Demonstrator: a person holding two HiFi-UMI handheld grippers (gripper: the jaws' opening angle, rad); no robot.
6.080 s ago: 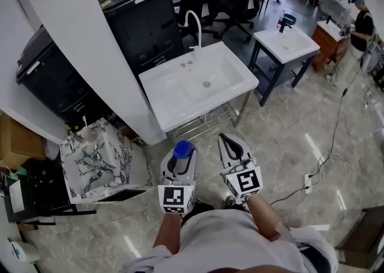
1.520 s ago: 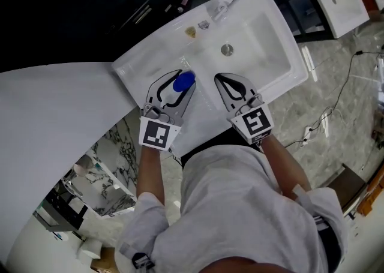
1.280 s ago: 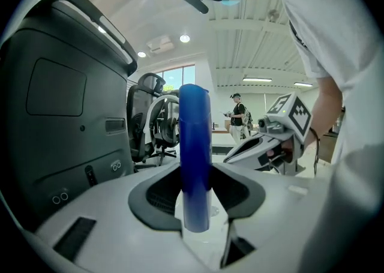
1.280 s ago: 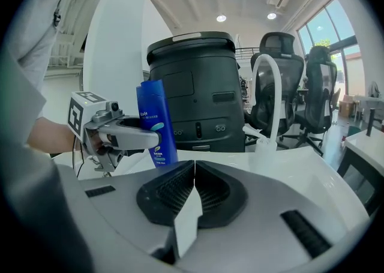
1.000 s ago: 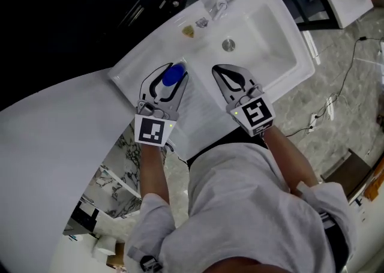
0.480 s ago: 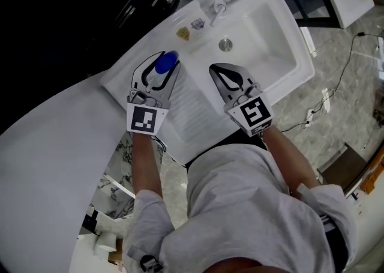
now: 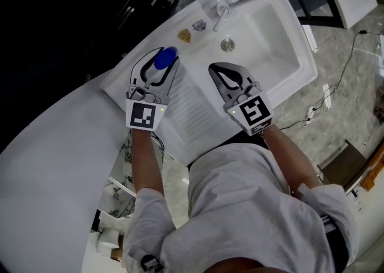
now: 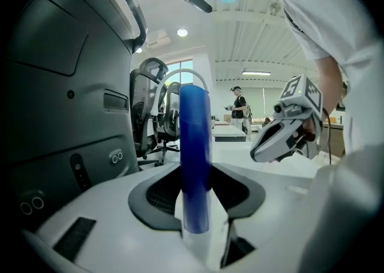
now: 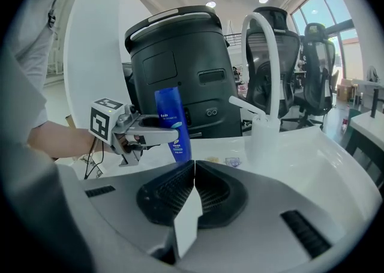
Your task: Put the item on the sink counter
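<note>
A blue bottle [image 7: 164, 60] stands upright between the jaws of my left gripper [image 7: 169, 55], which is shut on its body. It hangs over the back left corner of the white sink counter [image 7: 129, 80]. In the right gripper view the bottle [image 9: 173, 123] is upright with its base close to the counter; whether it touches I cannot tell. In the left gripper view the bottle [image 8: 195, 158] fills the gap between the jaws. My right gripper [image 7: 213, 69] hovers shut and empty over the ribbed drainboard [image 7: 192, 107], to the right of the bottle.
The basin [image 7: 264, 32] with its drain [image 7: 227, 44] lies to the right, and the curved faucet [image 9: 264, 62] rises at the back rim. Two small badges [image 7: 191, 30] lie on that rim. A black machine [image 9: 180, 56] stands behind, a white curved wall [image 7: 48, 164] to the left.
My left gripper has carried the bottle farther toward the back left corner of the counter. The right gripper has hardly shifted and stays shut.
</note>
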